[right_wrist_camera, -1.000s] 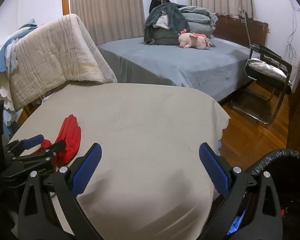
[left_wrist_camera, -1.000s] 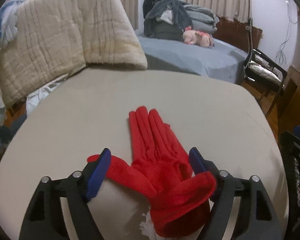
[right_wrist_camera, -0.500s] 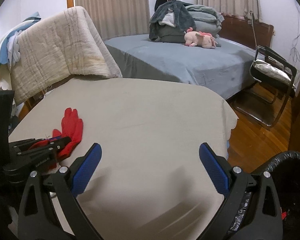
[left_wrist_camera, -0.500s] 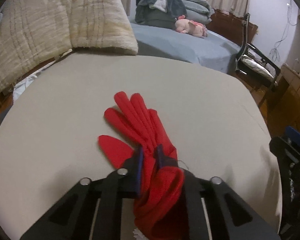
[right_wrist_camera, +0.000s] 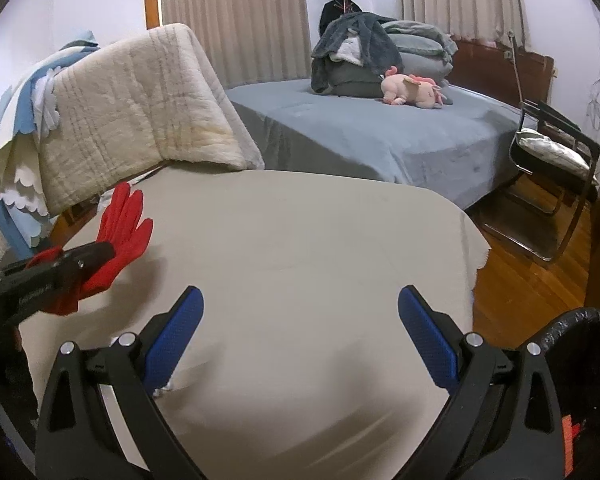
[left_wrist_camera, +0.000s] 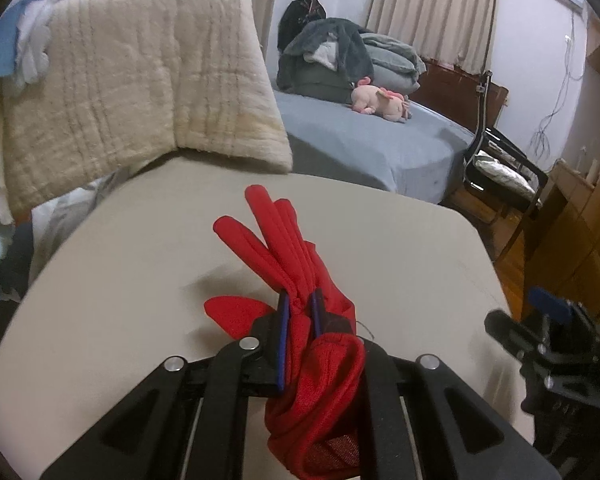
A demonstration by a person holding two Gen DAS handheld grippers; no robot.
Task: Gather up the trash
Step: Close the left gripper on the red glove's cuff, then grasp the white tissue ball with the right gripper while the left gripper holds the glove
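Observation:
A red glove is pinched at its palm by my left gripper, which is shut on it and holds it above the beige table. The glove's fingers stick up and forward and its cuff hangs down between the jaws. The right wrist view shows the same glove raised at the left in the left gripper. My right gripper is open and empty over the table's near part. A black-lined trash bin stands at the lower right.
A cream quilt hangs over a chair back behind the table's far left edge. A grey-blue bed with folded blankets and a pink plush toy lies beyond. A metal chair stands on the wooden floor at right.
My left gripper closed on the red glove that lay flat on the table and has lifted it, so its fingers now stand up. The right gripper stayed open and shifted slightly.

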